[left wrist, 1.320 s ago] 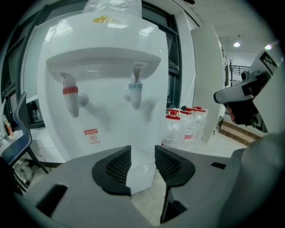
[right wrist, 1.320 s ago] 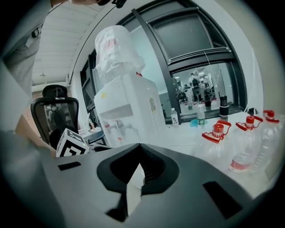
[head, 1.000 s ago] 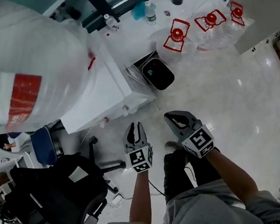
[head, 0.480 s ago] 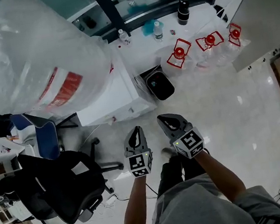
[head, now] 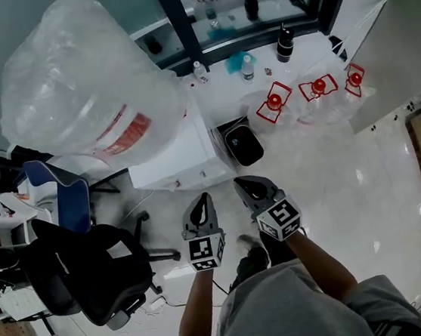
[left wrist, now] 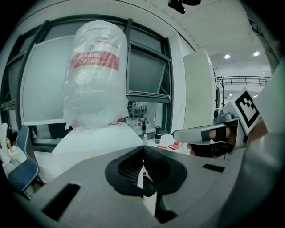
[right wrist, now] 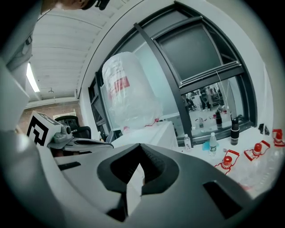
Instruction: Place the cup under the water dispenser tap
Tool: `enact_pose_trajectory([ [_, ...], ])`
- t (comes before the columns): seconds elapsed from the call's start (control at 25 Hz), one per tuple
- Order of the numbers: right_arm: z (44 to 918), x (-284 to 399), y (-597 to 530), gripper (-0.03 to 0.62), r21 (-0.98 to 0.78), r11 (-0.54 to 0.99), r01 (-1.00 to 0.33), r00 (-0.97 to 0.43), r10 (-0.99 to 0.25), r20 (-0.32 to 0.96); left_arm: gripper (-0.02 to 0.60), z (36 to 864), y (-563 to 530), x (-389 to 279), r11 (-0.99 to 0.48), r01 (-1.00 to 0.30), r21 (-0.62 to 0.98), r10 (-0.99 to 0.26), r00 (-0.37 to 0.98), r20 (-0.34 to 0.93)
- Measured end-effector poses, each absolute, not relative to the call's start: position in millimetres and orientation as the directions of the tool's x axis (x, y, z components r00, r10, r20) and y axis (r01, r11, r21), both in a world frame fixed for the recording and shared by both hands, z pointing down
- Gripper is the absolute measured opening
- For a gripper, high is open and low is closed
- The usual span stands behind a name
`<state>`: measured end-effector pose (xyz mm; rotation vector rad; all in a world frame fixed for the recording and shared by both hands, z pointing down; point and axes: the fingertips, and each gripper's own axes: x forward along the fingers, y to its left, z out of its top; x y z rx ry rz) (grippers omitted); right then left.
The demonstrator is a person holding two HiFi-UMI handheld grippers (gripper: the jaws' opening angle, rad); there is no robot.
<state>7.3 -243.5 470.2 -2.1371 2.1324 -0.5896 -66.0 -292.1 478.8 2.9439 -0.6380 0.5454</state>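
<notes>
The white water dispenser (head: 171, 157) stands ahead of me with a big plastic-wrapped bottle (head: 86, 87) on top. In the left gripper view the bottle (left wrist: 95, 71) is straight ahead. No cup shows in any view, and I cannot make out the tap. My left gripper (head: 204, 199) is in front of the dispenser's base. Its jaws have just been closing and now meet with nothing between them (left wrist: 143, 148). My right gripper (head: 243, 184) is beside it, shut and empty (right wrist: 140, 146). A person's hands hold both.
A black office chair (head: 79, 274) and a blue chair (head: 67, 208) stand at the left. A black bin (head: 242, 143) sits right of the dispenser. Empty jugs with red handles (head: 275, 104), small bottles (head: 247, 66) and a black flask (head: 284, 44) line the window sill.
Both grippers have risen side by side in front of the dispenser. The left jaws have closed together. More of the bottle and window now shows in the head view.
</notes>
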Motion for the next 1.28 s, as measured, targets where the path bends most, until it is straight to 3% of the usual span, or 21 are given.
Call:
enact_pose_trajectory([
  [0.72, 344.0, -0.9, -238.3, 0.009, -0.166, 0.058, -0.984, -0.061, -0.998, 0.008, 0.011, 331.9, -283.3, -65.4, -0.92, -0.377, -0.103, -0.388, 0.914, 0.121],
  [1.28, 316.6, -7.3, -233.0, 0.009, -0.121, 0.069, -0.99, -0.063, -0.996, -0.056, 0.011, 300.6, -271.3, -72.0, -0.921, -0.361, -0.148, -0.369, 0.929, 0.034],
])
